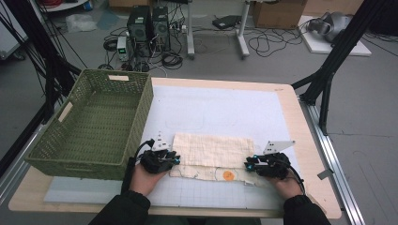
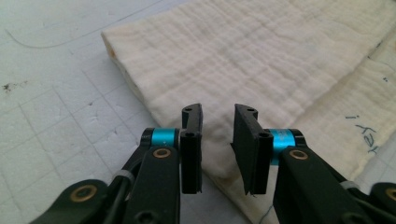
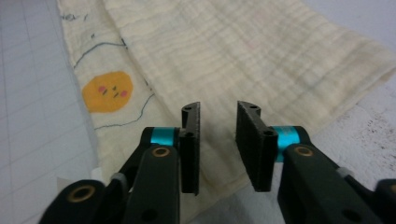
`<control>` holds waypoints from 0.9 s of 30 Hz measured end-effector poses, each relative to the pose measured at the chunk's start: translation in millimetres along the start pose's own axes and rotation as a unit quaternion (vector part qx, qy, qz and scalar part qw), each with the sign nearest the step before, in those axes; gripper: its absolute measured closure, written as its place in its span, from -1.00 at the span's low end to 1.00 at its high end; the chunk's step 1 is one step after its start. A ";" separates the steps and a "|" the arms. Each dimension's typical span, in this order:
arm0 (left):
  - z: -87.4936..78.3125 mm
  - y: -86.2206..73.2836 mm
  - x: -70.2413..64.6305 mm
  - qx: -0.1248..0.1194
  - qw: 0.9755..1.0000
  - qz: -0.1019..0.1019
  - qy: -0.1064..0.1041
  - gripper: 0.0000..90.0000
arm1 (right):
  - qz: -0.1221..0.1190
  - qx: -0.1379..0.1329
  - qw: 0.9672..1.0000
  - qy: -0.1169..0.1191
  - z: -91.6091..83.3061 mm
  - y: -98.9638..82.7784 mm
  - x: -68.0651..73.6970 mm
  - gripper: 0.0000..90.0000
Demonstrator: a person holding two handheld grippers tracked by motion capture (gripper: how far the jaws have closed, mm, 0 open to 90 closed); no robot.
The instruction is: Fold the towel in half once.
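A cream muslin cloth [image 1: 213,150] lies folded on the white gridded mat, its lower layer showing an orange face print [image 1: 228,176]. My left gripper [image 1: 174,160] sits at the cloth's left end, open, its jaws over the folded corner [image 2: 217,154] with nothing pinched. At the cloth's right end my right gripper [image 1: 248,164] is open too, the jaws straddling the cloth's edge [image 3: 217,140]. The orange face print [image 3: 106,91] lies left of the right jaws. In the left gripper view the fold's upper edge [image 2: 126,74] runs toward the top left.
A green woven basket [image 1: 96,123] stands on the table's left side, close to my left hand. The white mat [image 1: 216,110] stretches behind the cloth. Beyond the table are computer towers [image 1: 149,26], cables and black frame legs [image 1: 328,70].
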State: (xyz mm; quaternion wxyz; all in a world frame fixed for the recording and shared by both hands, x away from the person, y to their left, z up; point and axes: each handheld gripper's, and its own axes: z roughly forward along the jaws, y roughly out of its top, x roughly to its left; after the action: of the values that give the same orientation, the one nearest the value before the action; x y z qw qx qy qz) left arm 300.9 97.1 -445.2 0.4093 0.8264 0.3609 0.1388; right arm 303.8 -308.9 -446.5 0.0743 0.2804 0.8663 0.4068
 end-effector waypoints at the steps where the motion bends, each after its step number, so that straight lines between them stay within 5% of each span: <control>1: 0.1 -0.3 0.4 0.000 1.000 0.002 0.002 0.72 | -0.001 0.001 1.000 0.001 0.2 0.0 0.3 0.70; 6: -0.1 -0.6 1.1 -0.002 1.000 0.004 0.006 0.96 | -0.003 0.002 1.000 0.013 -0.1 0.1 -0.1 0.93; 20: -11.1 6.4 2.2 -0.044 0.999 -0.031 -0.005 0.98 | 0.002 -0.056 0.998 0.012 -25.0 11.5 -3.6 0.96; 27: -28.8 9.5 -1.9 -0.055 0.998 -0.031 -0.008 0.98 | -0.010 -0.071 0.997 0.009 -40.9 13.2 10.0 0.96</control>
State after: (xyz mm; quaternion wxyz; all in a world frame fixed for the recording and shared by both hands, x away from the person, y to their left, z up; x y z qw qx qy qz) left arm 289.0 108.5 -419.6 0.4613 0.7921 0.3746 0.1395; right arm 286.5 -323.8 -408.8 0.0905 0.2623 0.8383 0.4694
